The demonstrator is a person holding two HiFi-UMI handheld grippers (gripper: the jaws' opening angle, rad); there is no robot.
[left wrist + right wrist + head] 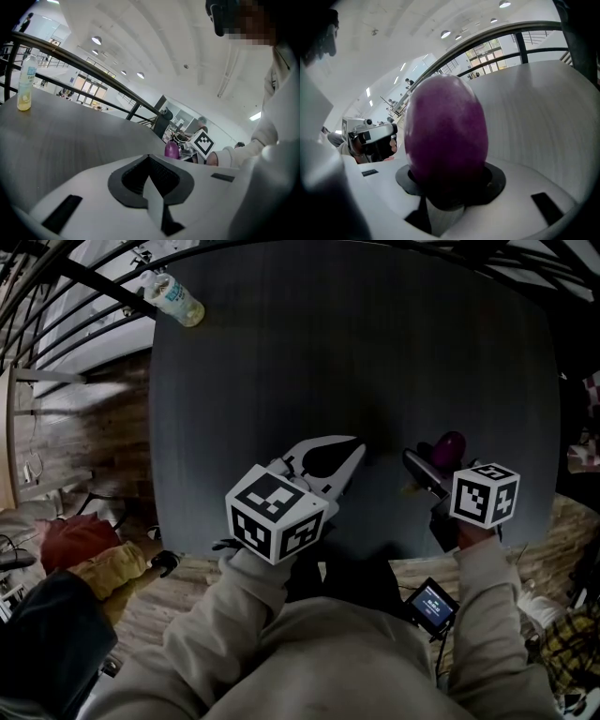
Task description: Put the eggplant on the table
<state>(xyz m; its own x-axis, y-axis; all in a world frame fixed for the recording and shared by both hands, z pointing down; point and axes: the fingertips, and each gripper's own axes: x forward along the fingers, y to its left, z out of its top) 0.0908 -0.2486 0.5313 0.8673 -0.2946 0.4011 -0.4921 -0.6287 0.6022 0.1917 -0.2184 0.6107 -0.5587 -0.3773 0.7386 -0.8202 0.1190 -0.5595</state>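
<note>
A purple eggplant (pixel 451 445) fills the space between the jaws of my right gripper (pixel 435 461), which is shut on it. In the right gripper view the eggplant (pixel 446 131) sticks out past the dark pads over the grey round table (pixel 543 122). It hangs low over the table's (pixel 328 352) near right part; whether it touches the top I cannot tell. My left gripper (pixel 357 444) rests shut and empty near the table's front edge, left of the eggplant. The left gripper view also shows the eggplant (pixel 171 150) beyond its closed jaw tips (pixel 149 158).
A plastic bottle (pixel 174 297) with yellowish liquid stands at the table's far left edge, also visible as the bottle (pixel 25 84) from the left gripper. A black railing (pixel 66 296) curves round behind the table. A small screen device (pixel 432 605) hangs by my right sleeve. A red and yellow bundle (pixel 84 549) lies on the floor to the left.
</note>
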